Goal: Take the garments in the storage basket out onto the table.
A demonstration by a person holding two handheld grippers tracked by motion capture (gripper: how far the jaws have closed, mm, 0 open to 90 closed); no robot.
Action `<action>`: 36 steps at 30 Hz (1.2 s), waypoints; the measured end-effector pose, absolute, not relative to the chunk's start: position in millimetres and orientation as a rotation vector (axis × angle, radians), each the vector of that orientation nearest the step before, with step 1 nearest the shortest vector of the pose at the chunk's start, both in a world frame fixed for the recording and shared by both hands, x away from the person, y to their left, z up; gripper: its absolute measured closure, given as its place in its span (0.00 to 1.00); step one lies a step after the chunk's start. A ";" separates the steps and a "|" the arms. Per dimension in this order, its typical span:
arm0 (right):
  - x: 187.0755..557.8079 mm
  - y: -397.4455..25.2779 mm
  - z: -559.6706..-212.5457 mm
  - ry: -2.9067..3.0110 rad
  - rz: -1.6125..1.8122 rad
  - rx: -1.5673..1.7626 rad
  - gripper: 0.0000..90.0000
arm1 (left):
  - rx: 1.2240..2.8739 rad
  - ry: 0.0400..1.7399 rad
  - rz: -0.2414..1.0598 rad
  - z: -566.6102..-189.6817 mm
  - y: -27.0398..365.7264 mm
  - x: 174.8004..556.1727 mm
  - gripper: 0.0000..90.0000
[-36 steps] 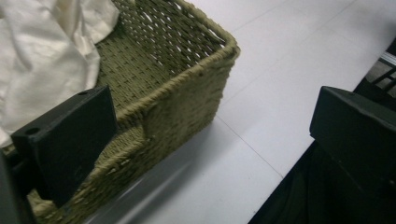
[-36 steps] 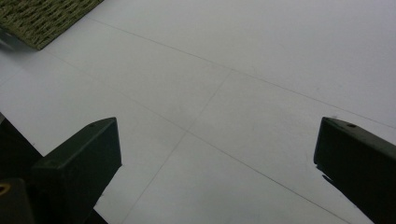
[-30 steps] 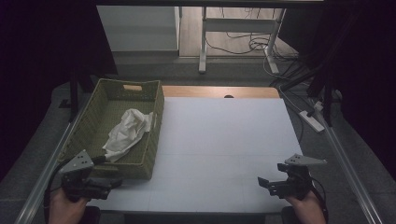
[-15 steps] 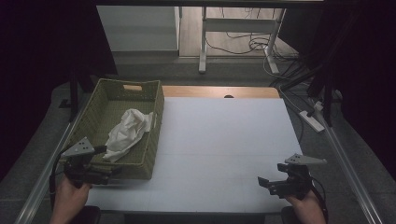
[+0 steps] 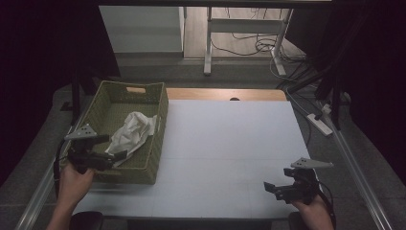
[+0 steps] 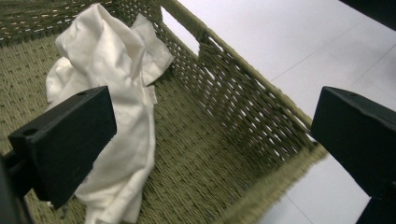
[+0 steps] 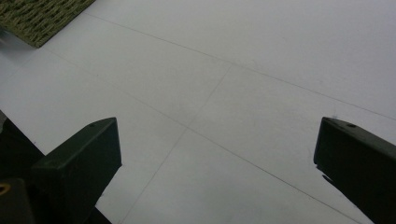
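A crumpled white cloth (image 5: 130,135) lies in a rectangular olive basket (image 5: 158,143) of coarse woven fibre, with slot handles in its short walls, at the left of a smooth white table (image 5: 230,143) scored by faint seams. The left gripper (image 5: 111,147), its blocky black jaws spread wide and holding nothing, hangs over the basket's near end, one jaw just above the cloth's lower folds; whether it touches is hard to make out. Compared with a second ago, it has moved from outside the near-left corner in over the rim. The right gripper (image 5: 274,186) stays low at the table's near-right, jaws also wide and empty. The cloth's underside is hidden, and the surroundings are lost in darkness.
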State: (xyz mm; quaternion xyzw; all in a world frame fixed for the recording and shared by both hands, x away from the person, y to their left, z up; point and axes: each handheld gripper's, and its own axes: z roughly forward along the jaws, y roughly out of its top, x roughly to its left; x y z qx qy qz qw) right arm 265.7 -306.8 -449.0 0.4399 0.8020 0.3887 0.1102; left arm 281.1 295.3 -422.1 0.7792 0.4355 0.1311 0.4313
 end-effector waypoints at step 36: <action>267.4 -308.0 -449.7 2.366 1.155 1.312 0.01 | 2.149 1.365 0.216 -454.7 289.8 417.8 0.03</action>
